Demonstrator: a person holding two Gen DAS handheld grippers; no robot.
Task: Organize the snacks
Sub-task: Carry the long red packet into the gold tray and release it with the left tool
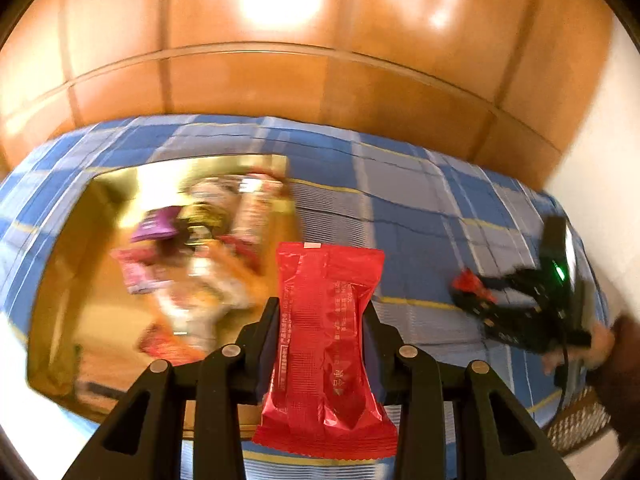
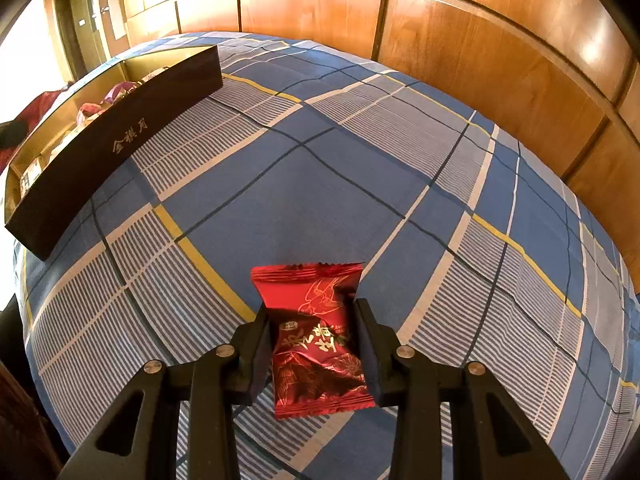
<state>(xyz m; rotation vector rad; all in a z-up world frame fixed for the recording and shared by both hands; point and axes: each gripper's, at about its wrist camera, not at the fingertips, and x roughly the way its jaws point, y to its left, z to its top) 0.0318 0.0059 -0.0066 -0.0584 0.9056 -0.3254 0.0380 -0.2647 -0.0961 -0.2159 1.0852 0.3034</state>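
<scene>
Two red snack packets were held, one in each pair of tongs. The left tongs (image 1: 324, 316) pinched a red packet (image 1: 326, 344) by its middle, back seam and small print facing the camera, above the near right corner of a gold-lined box (image 1: 60, 280). That box lay open on a bed under a blue plaid sheet (image 1: 400, 208), with a blurred heap of snacks (image 1: 200, 248) inside: a purple packet, pink ones, pale ones. The left wrist view was smeared, so no more of them could be made out.

Well to the right in that view, the right tongs (image 1: 474, 292) showed as a black frame with a green light, a hand (image 1: 592, 344) behind them.

From the right wrist view, the right tongs (image 2: 310, 320) were closed on a second red packet (image 2: 316, 340), front side up, with gold drawings and characters. It hung just over the sheet (image 2: 320, 180); whether its lower edge touched the cloth could not be told. The box (image 2: 100, 148) stood well apart at the upper left, its dark outer wall bearing gold characters, some snacks visible over the rim. Wood panels (image 2: 480, 60) rose behind the bed.
</scene>
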